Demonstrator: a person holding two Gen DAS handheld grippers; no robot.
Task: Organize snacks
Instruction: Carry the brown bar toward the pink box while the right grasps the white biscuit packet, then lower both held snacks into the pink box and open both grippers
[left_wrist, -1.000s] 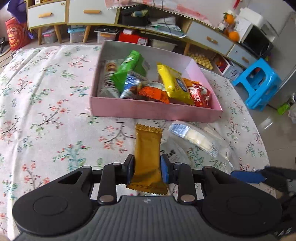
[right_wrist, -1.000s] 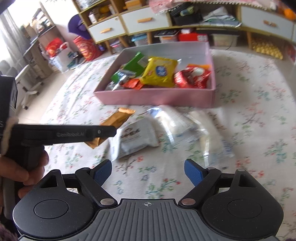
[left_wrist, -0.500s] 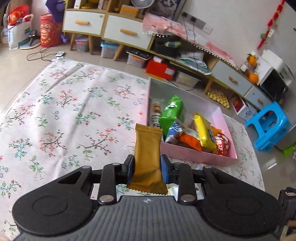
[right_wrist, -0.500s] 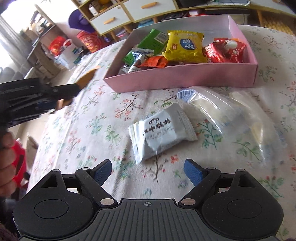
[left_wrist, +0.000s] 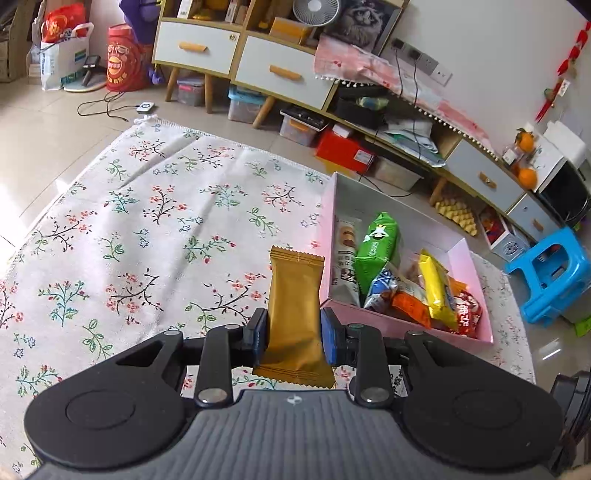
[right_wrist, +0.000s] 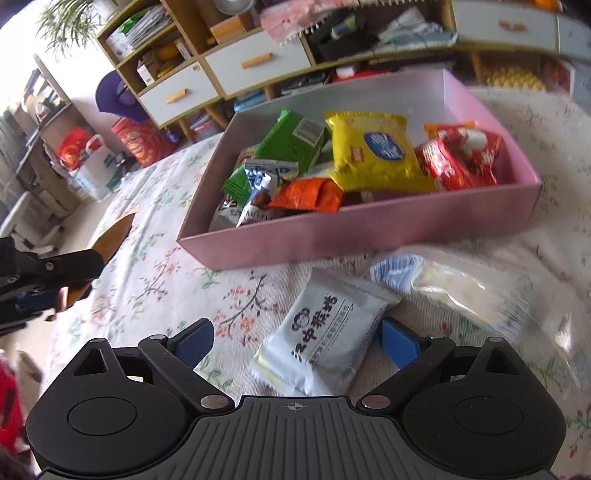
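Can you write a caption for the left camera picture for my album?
The left hand-held gripper holds a gold snack packet above the flowery cloth, beside the pink box of snacks.

Matt gold foil wrapper (left_wrist: 293, 295), woven floral cloth (left_wrist: 147, 221), matt pink cardboard box (right_wrist: 369, 236).

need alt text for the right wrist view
The open right tongs straddle a white snack packet lying on a floral tablecloth. Behind it stands a pink box full of colourful snack packs, with a clear bag lying beside the packet.
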